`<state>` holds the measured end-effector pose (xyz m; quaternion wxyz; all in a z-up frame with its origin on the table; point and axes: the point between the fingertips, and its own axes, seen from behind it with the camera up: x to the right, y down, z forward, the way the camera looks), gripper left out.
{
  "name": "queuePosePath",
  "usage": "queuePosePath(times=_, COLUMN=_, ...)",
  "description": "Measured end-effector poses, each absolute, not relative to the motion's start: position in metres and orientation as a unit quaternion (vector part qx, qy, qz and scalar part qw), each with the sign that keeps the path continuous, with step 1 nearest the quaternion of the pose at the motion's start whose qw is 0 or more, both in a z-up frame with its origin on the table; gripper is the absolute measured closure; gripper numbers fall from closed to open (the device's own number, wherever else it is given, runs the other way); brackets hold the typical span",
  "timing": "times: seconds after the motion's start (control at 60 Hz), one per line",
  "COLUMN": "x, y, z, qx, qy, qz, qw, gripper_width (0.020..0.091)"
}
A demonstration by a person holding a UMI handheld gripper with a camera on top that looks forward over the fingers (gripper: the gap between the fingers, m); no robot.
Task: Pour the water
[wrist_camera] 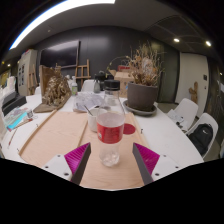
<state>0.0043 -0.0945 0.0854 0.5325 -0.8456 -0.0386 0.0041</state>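
A clear plastic water bottle [110, 125] with a red label and dark cap stands upright on the long wooden table [60, 135], just ahead of my fingers and in line with the gap between them. My gripper [112, 160] is open; its magenta pads [77, 158] flank the bottle's base with clear gaps on both sides. Behind the bottle and a little to its left stands a clear cup [95, 118], partly hidden by the bottle.
A dark pot with dried plants [143, 88] stands on a plate beyond the bottle to the right, near a small red disc [129, 128]. Another dried arrangement [55, 90] lies far left. White chairs [188, 112] line the right side; papers [17, 120] lie at left.
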Motion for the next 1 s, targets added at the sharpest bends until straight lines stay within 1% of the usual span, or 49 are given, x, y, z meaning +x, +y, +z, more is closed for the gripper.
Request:
queuePosePath(times=0.083, x=0.003, y=-0.068, z=0.074, qx=-0.839, qy=-0.037, qz=0.000, qw=0.542, gripper_width=0.0253)
queuePosePath(times=0.133, x=0.001, y=-0.056, z=0.070, qx=-0.834, qy=-0.038, qz=-0.002, qw=0.551, gripper_width=0.0277)
queuePosePath(times=0.167, x=-0.002, y=-0.049, z=0.067, qx=-0.831, qy=-0.040, qz=-0.001, qw=0.555, gripper_width=0.0306)
queuePosePath(times=0.2, x=-0.005, y=-0.043, z=0.065, qx=-0.829, qy=-0.043, qz=0.001, qw=0.558, gripper_width=0.0356)
queuePosePath(times=0.25, x=-0.006, y=-0.035, z=0.060, qx=-0.827, qy=-0.042, qz=0.000, qw=0.560, gripper_width=0.0462)
queuePosePath(times=0.267, x=-0.006, y=-0.035, z=0.059, qx=-0.828, qy=-0.041, qz=-0.003, qw=0.560, gripper_width=0.0503)
queuePosePath(times=0.317, x=-0.001, y=-0.031, z=0.056, qx=-0.827, qy=-0.033, qz=-0.015, qw=0.561, gripper_width=0.0656)
queuePosePath(times=0.35, x=0.001, y=-0.030, z=0.057, qx=-0.826, qy=-0.028, qz=-0.018, qw=0.563, gripper_width=0.0667)
queuePosePath(times=0.383, x=-0.001, y=-0.030, z=0.057, qx=-0.825, qy=-0.026, qz=-0.013, qw=0.564, gripper_width=0.0712)
queuePosePath(times=0.417, x=0.001, y=-0.028, z=0.056, qx=-0.825, qy=-0.023, qz=-0.012, qw=0.564, gripper_width=0.0741)
queuePosePath(times=0.467, x=0.003, y=-0.029, z=0.057, qx=-0.825, qy=-0.016, qz=-0.023, qw=0.565, gripper_width=0.0812)
queuePosePath(times=0.517, x=0.008, y=-0.030, z=0.058, qx=-0.824, qy=-0.014, qz=-0.040, qw=0.564, gripper_width=0.0861)
queuePosePath(times=0.533, x=0.008, y=-0.030, z=0.059, qx=-0.825, qy=-0.015, qz=-0.042, qw=0.564, gripper_width=0.0871)
queuePosePath(times=0.6, x=0.011, y=-0.028, z=0.059, qx=-0.831, qy=-0.020, qz=-0.046, qw=0.554, gripper_width=0.0872)
queuePosePath(times=0.683, x=0.027, y=-0.022, z=0.070, qx=-0.831, qy=-0.024, qz=-0.071, qw=0.551, gripper_width=0.0871)
queuePosePath(times=0.867, x=0.082, y=0.011, z=0.122, qx=-0.818, qy=-0.045, qz=-0.168, qw=0.548, gripper_width=0.0871)
queuePosePath(times=1.0, x=0.117, y=0.049, z=0.156, qx=-0.785, qy=-0.124, qz=-0.295, qw=0.530, gripper_width=0.0872)
